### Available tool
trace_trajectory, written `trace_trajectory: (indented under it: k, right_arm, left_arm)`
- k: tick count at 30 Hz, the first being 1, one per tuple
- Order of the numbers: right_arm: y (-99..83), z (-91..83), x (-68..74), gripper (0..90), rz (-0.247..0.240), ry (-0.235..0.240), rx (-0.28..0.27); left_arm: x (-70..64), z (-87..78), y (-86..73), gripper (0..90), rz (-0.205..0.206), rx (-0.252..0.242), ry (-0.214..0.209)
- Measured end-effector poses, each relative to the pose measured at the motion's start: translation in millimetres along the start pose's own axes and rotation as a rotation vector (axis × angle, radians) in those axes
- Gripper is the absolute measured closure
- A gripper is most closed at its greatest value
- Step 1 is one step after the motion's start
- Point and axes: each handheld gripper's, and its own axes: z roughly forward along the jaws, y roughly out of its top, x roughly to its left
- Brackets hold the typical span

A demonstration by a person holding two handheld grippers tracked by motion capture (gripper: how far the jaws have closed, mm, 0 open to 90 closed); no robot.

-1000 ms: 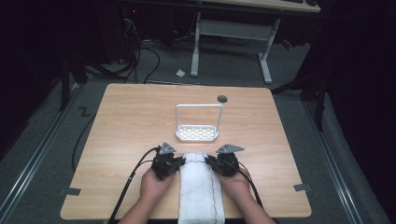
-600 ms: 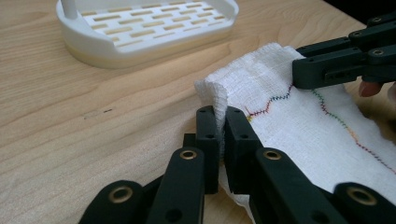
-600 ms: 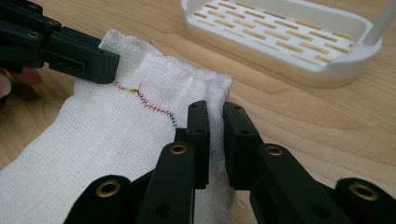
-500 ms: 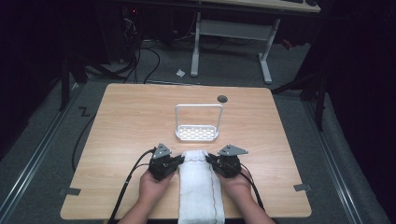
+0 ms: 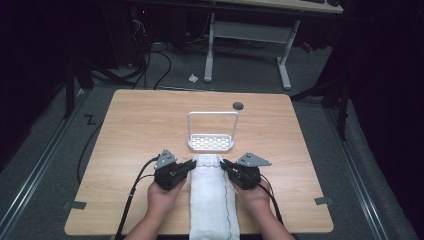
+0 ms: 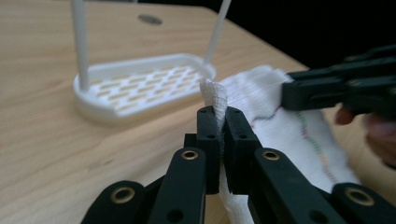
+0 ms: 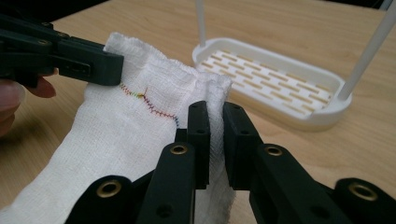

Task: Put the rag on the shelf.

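Note:
A white cloth with coloured stitching lies folded in a long strip on the table, running off the near edge. My left gripper is shut on its far left corner, and the cloth sticks up between the jaws of the left gripper. My right gripper is shut on the far right corner; the cloth is pinched in the right gripper. Just beyond the cloth stands a white slotted rack with a hoop handle.
The wooden table has a dark round hole near its far edge. Cables trail from both grippers off the near edge. Beyond the table, a desk frame stands on the dark floor.
Both grippers have drawn slightly toward the near edge with the cloth's far corners held; the cloth's far end now lies a little farther from the rack.

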Motion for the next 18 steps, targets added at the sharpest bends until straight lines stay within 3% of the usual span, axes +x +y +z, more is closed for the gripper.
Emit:
trace_trajectory:
  k: [2,6,9,13,16,18]
  right_arm:
    - [5.5,-5.9,-0.4,82.4,-0.009,-0.016,-0.020]
    - [12.2,-15.2,-3.1,82.4,0.001,-0.028,-0.053]
    - [23.5,-24.6,-5.8,82.5,-0.002,-0.040,-0.093]
    - [38.8,-32.8,-6.4,82.5,-0.012,-0.046,-0.131]
    - [47.2,-35.8,-6.3,82.5,-0.020,-0.049,-0.146]
    - [59.9,-39.7,-7.0,82.5,-0.028,-0.055,-0.175]
  left_arm:
    - [-13.2,-6.7,17.4,86.1,0.044,-0.035,-0.002]
    - [-19.8,-8.8,32.0,85.9,0.058,-0.046,0.006]
    - [-26.3,-11.8,48.4,86.0,0.105,-0.069,0.021]
    - [-29.6,-15.4,59.1,86.2,0.135,-0.094,0.028]
    - [-29.4,-18.1,69.3,86.3,0.125,-0.103,0.017]
    - [-28.6,-21.7,80.1,86.3,0.140,-0.119,0.020]
